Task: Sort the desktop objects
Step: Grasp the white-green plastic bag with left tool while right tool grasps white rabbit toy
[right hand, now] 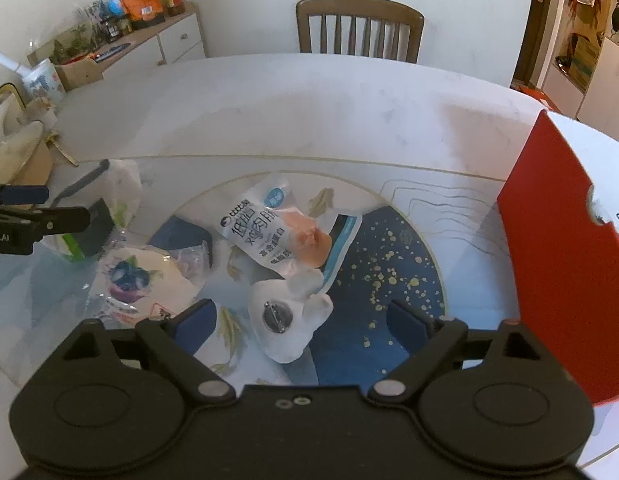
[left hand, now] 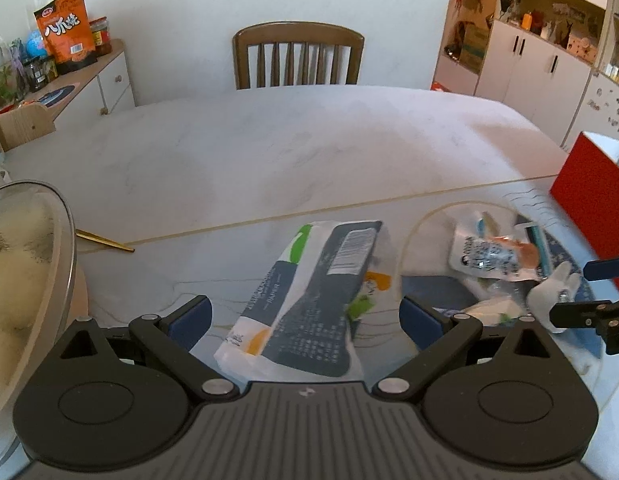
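Note:
A tissue pack (left hand: 309, 300), white with dark blue, green and orange print, lies on the table between the fingers of my open left gripper (left hand: 305, 320); it also shows in the right wrist view (right hand: 105, 216). My open right gripper (right hand: 305, 320) straddles a white rabbit-shaped toy (right hand: 285, 320) with a round metal disc. Behind the toy lie a white snack pouch with an orange picture (right hand: 269, 232) and a flat packet with a blueberry picture (right hand: 137, 280). In the left wrist view the toy (left hand: 549, 300) and pouch (left hand: 485, 256) sit to the right.
A red box (right hand: 565, 256) stands at the right, also seen in the left wrist view (left hand: 593, 208). A round blue placemat with gold specks (right hand: 389, 264) lies under the pile. A glass-lidded dish (left hand: 25, 280) and chopsticks (left hand: 105, 240) are at the left. A wooden chair (left hand: 297, 56) stands behind the table.

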`<state>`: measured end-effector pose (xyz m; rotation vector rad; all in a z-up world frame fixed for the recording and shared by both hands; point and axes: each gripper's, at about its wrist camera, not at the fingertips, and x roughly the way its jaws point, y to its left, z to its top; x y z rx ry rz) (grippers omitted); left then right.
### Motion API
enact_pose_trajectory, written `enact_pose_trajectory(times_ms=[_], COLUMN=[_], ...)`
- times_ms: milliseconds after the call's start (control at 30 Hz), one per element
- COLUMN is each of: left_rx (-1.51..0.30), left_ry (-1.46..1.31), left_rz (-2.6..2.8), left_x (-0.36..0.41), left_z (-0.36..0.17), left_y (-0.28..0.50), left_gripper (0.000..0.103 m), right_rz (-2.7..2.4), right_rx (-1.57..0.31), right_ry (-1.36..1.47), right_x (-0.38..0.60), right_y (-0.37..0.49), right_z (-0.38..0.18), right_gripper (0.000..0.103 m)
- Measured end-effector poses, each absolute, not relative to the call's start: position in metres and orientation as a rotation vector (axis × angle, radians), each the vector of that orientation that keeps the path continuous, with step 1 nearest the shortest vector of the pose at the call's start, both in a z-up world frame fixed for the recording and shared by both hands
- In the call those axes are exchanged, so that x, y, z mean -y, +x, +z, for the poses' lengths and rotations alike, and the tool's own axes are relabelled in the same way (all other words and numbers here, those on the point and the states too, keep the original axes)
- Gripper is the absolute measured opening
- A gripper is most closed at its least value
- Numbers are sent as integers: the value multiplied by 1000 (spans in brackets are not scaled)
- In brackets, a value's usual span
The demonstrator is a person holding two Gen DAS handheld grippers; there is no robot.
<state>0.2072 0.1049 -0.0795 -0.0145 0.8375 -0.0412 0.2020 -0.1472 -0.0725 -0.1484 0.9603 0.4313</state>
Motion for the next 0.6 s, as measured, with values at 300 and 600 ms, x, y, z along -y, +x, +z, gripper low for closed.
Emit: enact_pose_trajectory(times_ms=[300, 600], left_rx=[-835, -846], left_ry=[25, 40], left_rz=[-24, -23], left_x=[-102, -102], left_z=[-93, -97], left_y=[212, 217], left_gripper=[95, 64], right_rz=[422, 418], right_rx=[-982, -1009], right_ry=[-163, -158], right_x=[138, 134], right_y=[207, 211], right_z=[-83, -89], right_gripper=[83, 70])
